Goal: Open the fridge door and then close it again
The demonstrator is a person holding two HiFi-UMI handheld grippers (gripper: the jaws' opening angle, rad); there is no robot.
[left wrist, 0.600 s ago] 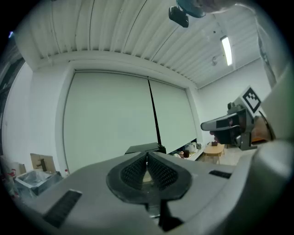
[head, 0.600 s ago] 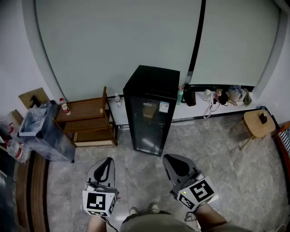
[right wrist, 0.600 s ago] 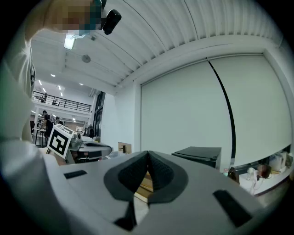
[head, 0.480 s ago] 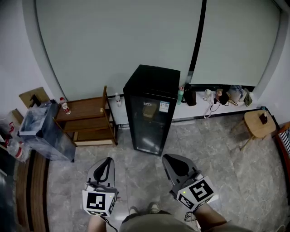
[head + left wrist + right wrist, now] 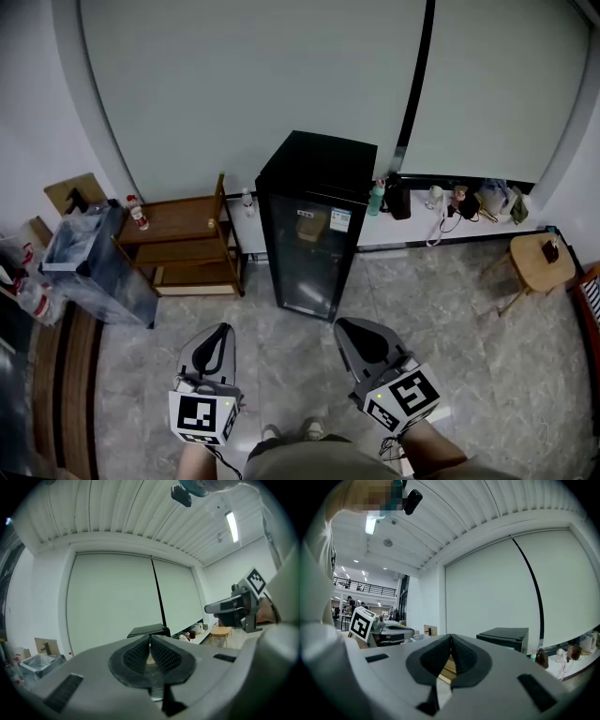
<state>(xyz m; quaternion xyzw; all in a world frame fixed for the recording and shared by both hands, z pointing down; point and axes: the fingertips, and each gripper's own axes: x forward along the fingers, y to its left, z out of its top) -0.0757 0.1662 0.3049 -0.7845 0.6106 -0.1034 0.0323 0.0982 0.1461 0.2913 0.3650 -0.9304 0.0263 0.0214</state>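
The black fridge (image 5: 314, 234) stands on the floor at twelve o'clock in the head view, its door shut, well apart from the left hand-held gripper (image 5: 217, 333) at seven o'clock and the right hand-held gripper (image 5: 354, 330) at five o'clock, both with jaws closed on nothing.

You have open grey tiled floor (image 5: 281, 342) up to the black glass-door fridge (image 5: 314, 239); a brown wooden shelf (image 5: 183, 246) crowds its left.
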